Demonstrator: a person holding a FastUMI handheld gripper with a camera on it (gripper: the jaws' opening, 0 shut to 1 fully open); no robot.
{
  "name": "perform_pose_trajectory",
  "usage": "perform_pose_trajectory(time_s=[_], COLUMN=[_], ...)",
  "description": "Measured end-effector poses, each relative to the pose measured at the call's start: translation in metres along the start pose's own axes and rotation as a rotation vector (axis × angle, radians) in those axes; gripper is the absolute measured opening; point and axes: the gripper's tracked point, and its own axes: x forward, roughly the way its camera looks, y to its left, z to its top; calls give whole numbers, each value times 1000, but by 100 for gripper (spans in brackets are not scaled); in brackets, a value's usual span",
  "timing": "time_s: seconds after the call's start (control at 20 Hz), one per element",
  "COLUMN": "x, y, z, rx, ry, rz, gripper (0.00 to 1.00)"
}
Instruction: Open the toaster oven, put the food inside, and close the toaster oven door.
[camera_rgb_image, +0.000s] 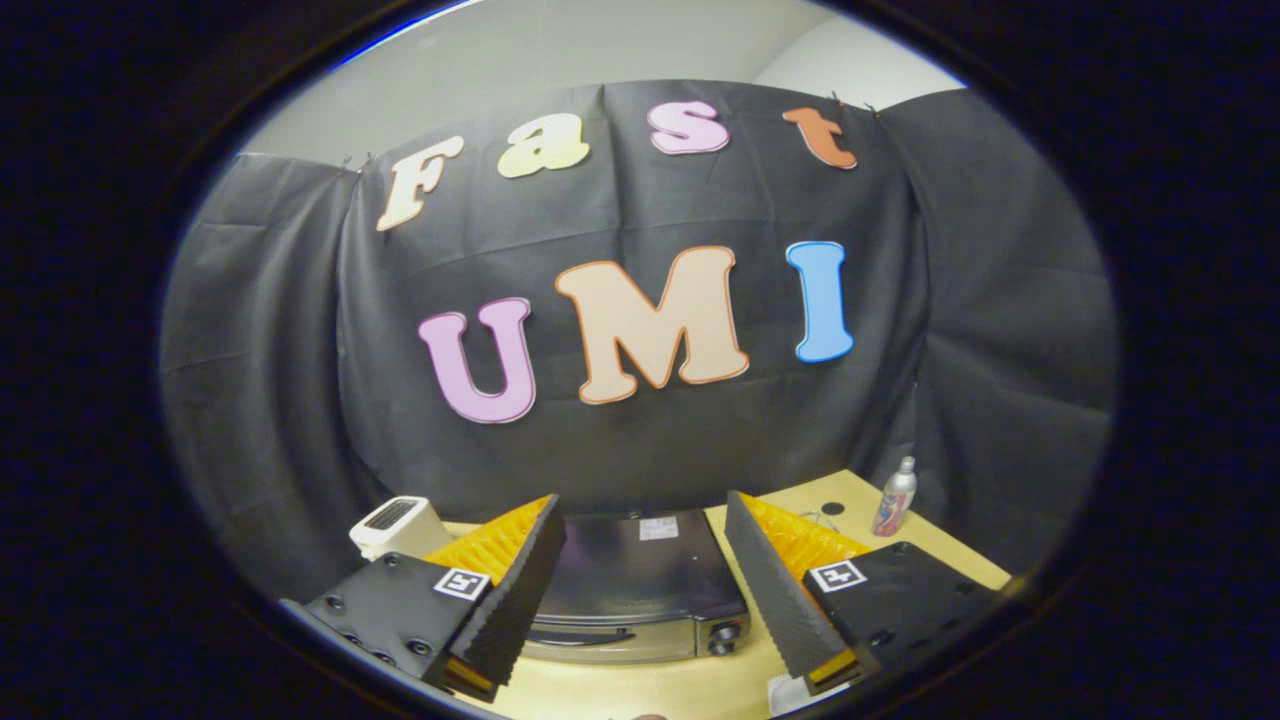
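While the hand-held gripper (640, 640) hovers with its fingers spread apart and holding nothing, the toaster oven (640, 590) sits on the worktop (850, 500) just ahead, between them, its door apparently shut. That fits either before opening or after closing, and no food can be made out. A bottle (895, 497) stands beyond the right finger.

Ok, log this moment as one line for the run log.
gripper: open, above oven | oven: between fingers, door looks shut | food: not identified | bottle: upright beyond right finger
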Motion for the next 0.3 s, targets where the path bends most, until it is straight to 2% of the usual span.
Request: perform_pose_trajectory(time_s=[0.3], x=[18], y=[-96], z=[28], rx=[-43], ry=[-68], rz=[-100], gripper=[100])
